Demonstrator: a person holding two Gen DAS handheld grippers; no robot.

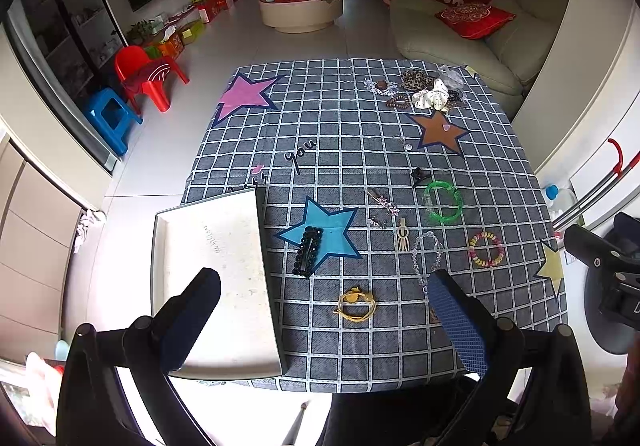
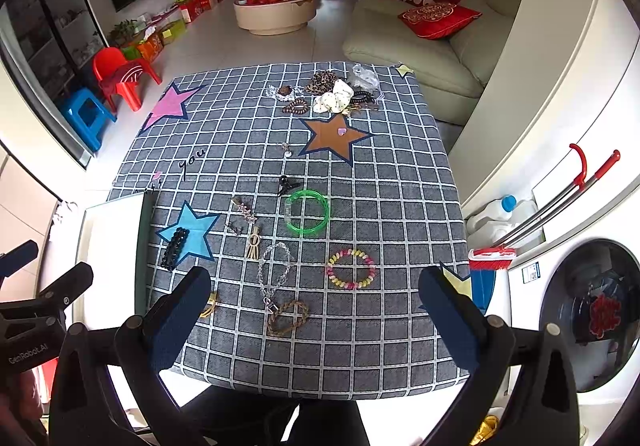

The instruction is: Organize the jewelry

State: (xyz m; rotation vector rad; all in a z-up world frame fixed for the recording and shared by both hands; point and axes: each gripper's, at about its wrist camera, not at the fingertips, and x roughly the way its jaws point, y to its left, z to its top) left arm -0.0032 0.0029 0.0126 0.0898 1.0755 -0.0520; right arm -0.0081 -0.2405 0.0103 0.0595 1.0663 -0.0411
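Nearest the cameras, the left gripper and right gripper hover with fingers spread, holding nothing. Beneath the left one, a shallow white tray lies with nothing in it at the table's left edge. Beyond, on the checked cloth, lie a gold bracelet, beaded bracelet, green bangle and, farthest, piled scrunchies.
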